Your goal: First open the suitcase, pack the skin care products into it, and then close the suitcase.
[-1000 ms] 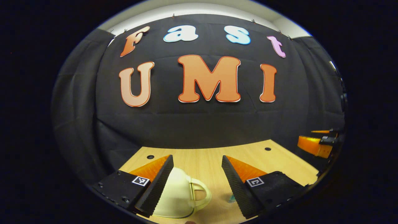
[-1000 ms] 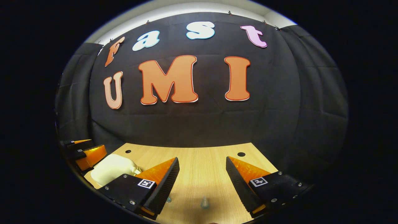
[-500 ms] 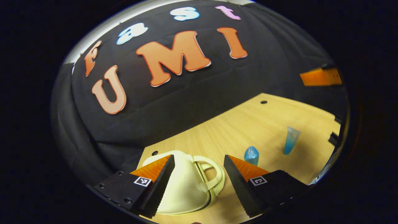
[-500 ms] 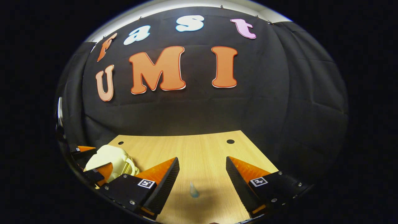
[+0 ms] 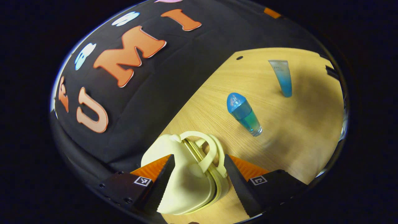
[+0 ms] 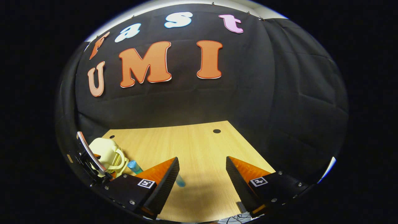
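Observation:
The small cream suitcase [image 5: 186, 183] lies closed on the wooden table [image 5: 295, 140], handle [image 5: 209, 149] toward the wall. My left gripper [image 5: 199, 183] is open, its fingers on either side of the case at its handle end. A blue-capped bottle [image 5: 244, 113] and a blue tube [image 5: 283, 77] rest on the table farther right. In the right gripper view the suitcase [image 6: 104, 149] sits at far left with the left gripper [image 6: 90, 158] over it, the bottle [image 6: 135, 166] beside it. My right gripper [image 6: 202, 180] hangs open above bare table, holding nothing.
The black cloth wall stands close behind the suitcase. Round holes [image 5: 239, 58] [image 6: 216, 131] mark the table's far corners. The table's right edge [image 6: 248, 146] drops off beside my right gripper, and cables [image 6: 239, 214] show below its near edge.
My left gripper has rolled and come down over the suitcase, so the case now lies between its fingers. The right gripper has tipped downward a little; the bottle has come into its view.

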